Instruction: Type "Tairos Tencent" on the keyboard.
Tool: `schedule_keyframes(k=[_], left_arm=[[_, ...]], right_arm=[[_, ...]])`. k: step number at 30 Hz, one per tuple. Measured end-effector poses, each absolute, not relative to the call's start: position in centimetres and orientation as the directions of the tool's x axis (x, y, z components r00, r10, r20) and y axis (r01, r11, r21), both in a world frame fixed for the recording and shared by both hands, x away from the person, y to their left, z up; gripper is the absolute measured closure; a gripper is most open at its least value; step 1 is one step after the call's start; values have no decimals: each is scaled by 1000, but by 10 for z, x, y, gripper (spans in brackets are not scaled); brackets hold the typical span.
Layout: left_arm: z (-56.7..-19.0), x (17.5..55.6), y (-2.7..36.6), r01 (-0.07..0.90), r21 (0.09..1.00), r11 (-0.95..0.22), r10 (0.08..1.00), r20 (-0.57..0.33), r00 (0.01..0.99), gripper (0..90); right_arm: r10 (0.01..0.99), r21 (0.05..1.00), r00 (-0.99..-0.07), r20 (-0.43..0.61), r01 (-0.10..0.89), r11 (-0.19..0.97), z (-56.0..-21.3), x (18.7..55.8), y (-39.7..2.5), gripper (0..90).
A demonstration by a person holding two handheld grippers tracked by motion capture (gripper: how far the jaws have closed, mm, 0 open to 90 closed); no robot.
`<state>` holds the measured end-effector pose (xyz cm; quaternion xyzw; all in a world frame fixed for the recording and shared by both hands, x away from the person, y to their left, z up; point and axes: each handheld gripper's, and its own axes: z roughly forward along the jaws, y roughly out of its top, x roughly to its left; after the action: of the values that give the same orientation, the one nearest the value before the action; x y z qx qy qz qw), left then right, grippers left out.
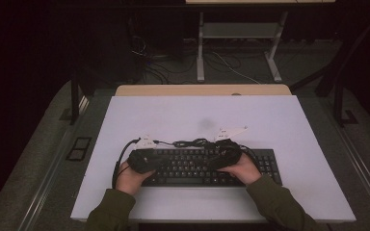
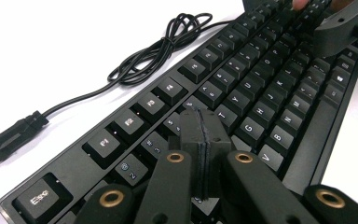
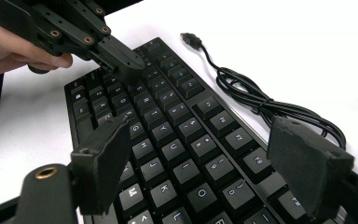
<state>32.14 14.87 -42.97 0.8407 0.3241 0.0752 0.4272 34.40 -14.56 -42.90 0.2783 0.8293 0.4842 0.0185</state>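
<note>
I hold both claws over the keyboard point(image 1: 207, 166) at the counter's point(image 1: 289, 125) 6 o'clock edge. Left claw point(image 2: 200, 140) clenched, tip on keys; right claw point(image 3: 205, 168) released above. Key pressing underway, cable point(image 2: 158, 51) unplugged.

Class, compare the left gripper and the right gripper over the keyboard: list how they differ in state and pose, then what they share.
1. The left gripper has its jaws pressed shut; the right gripper has its jaws wide apart.
2. The left gripper's tip is down at the keyboard's left-hand keys, near the number row; the right gripper hangs above the right-hand letter keys, gripping nothing.

Shared: both are black, hand-held and poised over the keyboard.
</note>
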Motion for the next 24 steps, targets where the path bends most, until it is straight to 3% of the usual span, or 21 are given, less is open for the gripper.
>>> schedule_keyframes(k=[24], left_arm=[[-432,322,146,479,755,-447,604,-140,784,893]], right_arm=[[483,814,-843,238,444,374,-429,344,-146,213]])
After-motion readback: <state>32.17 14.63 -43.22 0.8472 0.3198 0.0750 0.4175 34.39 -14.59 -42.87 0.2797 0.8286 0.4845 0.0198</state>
